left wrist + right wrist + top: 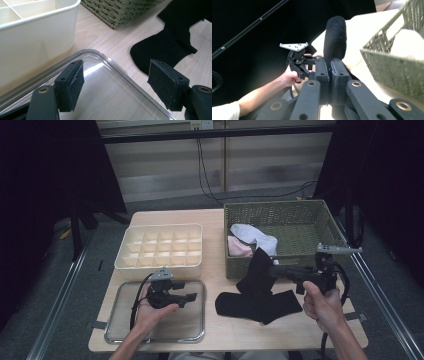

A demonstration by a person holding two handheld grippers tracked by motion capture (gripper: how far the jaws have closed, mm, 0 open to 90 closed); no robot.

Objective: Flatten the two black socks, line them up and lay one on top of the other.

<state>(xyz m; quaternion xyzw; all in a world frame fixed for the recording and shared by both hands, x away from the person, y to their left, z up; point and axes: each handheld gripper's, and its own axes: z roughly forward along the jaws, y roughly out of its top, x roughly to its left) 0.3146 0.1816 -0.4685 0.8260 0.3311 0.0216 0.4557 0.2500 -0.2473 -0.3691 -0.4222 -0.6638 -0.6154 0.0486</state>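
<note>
High view first: we take the woven olive-green rectangular basket (295,222) as our landmark on the pale wooden table (217,220). Just in front of the basket's near left corner we see the right tongs (272,269), held in the person's right hand (322,306), pinching a black fabric sock (257,292); from the grip the sock hangs down against the basket's front wall, and its lower part lies spread flat on the table in front of the basket. In the right gripper view we see those jaws pressed together on the black fabric (335,37), which stands up above the pads, with the basket wall (394,70) just beside them. Inside the basket, toward its left end, lie a white cloth item (252,236) and a pink cloth item (239,247), touching one another. Left of the basket, near it but apart, stands a cream plastic organiser box with many small compartments (160,245). In front of that box, well to the left of the basket, a clear rectangular tray (120,332) rests on the table, and the left tongs (192,296) hover over it in the person's left hand (152,312). In the left gripper view we see the left tongs (116,80) spread wide with nothing between the pads, the tray (117,97) beneath them and the sock (165,50) beyond the tray's rim, toward the basket (117,10).
</note>
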